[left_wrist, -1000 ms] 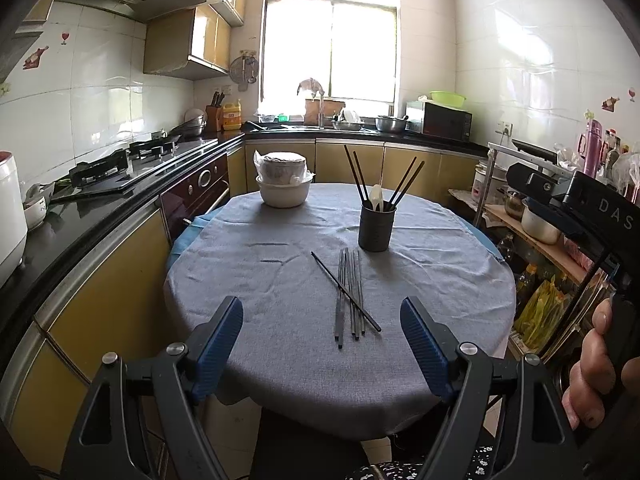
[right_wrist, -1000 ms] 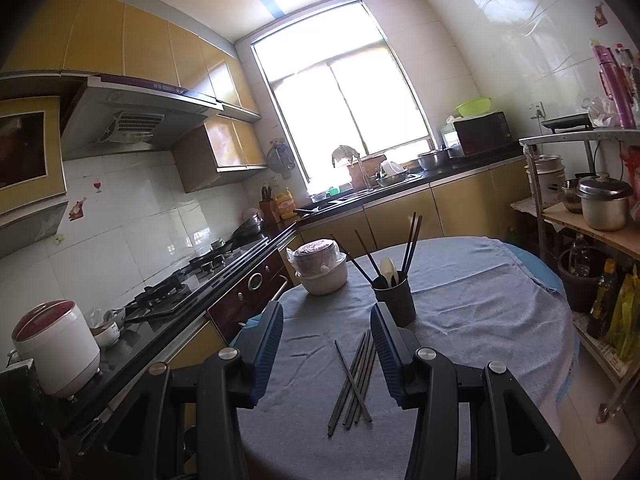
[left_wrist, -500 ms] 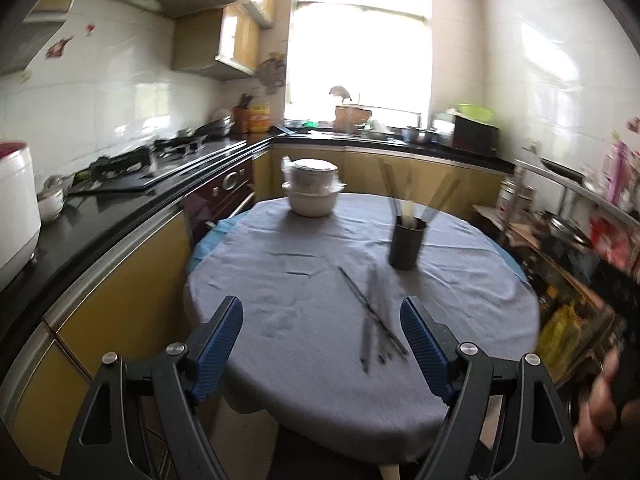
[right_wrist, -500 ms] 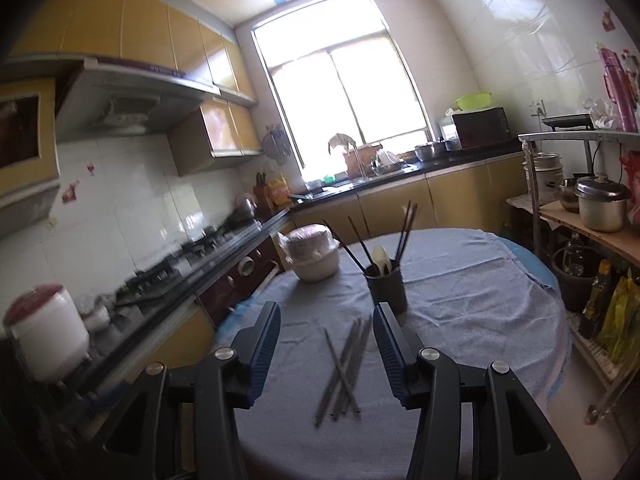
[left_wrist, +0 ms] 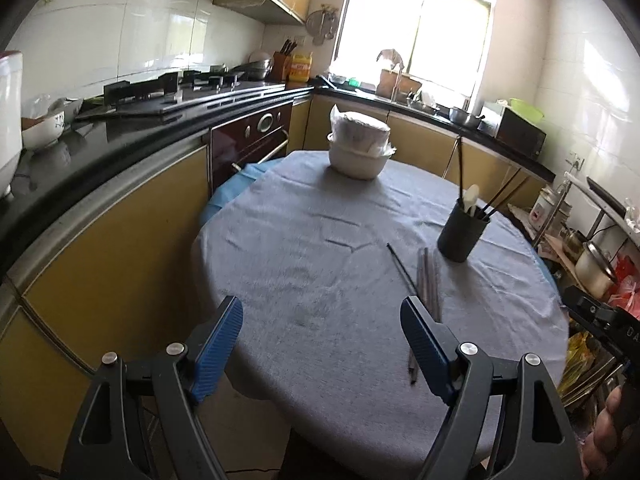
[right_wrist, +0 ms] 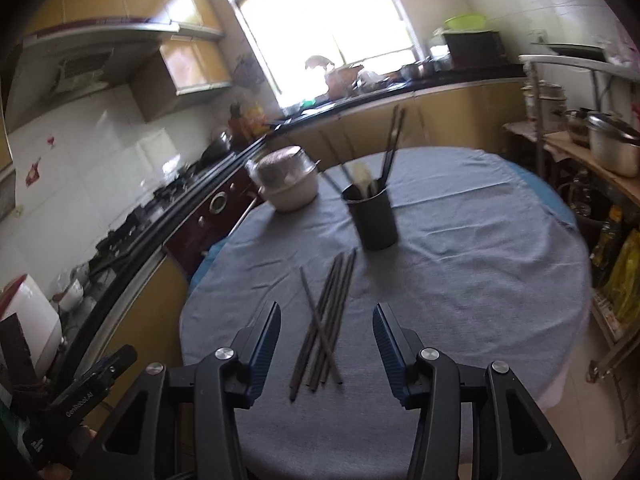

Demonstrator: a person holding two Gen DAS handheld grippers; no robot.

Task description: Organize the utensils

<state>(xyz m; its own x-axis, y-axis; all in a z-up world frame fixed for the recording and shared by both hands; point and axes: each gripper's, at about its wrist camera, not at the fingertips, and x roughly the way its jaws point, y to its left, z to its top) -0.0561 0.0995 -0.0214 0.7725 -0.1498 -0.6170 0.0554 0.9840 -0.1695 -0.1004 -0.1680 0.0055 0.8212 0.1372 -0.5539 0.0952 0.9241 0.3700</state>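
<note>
**Two open grippers over one loose bundle of chopsticks**

Two grippers sit nearest the cameras. The left gripper (left_wrist: 322,344) is spread wide and holds nothing, over the table's near edge. The right gripper (right_wrist: 326,338) is parted less widely, also holding nothing, its fingers flanking the near ends of the loose chopsticks (right_wrist: 326,318) without touching them.

About six dark chopsticks lie flat in that bundle, one crossing the rest at a slant; blur keeps the count from being certain. Their far tips point at one black utensil holder (right_wrist: 372,218), which stands upright just beyond them. In the holder are several more chopsticks, perhaps four, and one pale spoon (right_wrist: 362,178).

Well behind the holder and to its left sits one white bowl (right_wrist: 290,192) with a wrapped stack on top.

Everything rests on a round table under a grey tablecloth (right_wrist: 472,280), in a tiled kitchen with yellow cabinets. Left of the holder runs a black counter with a gas hob (left_wrist: 176,84); behind it is a bright window (right_wrist: 316,36).

In the left wrist view, the left gripper's right finger hides the bundle's near ends.
</note>
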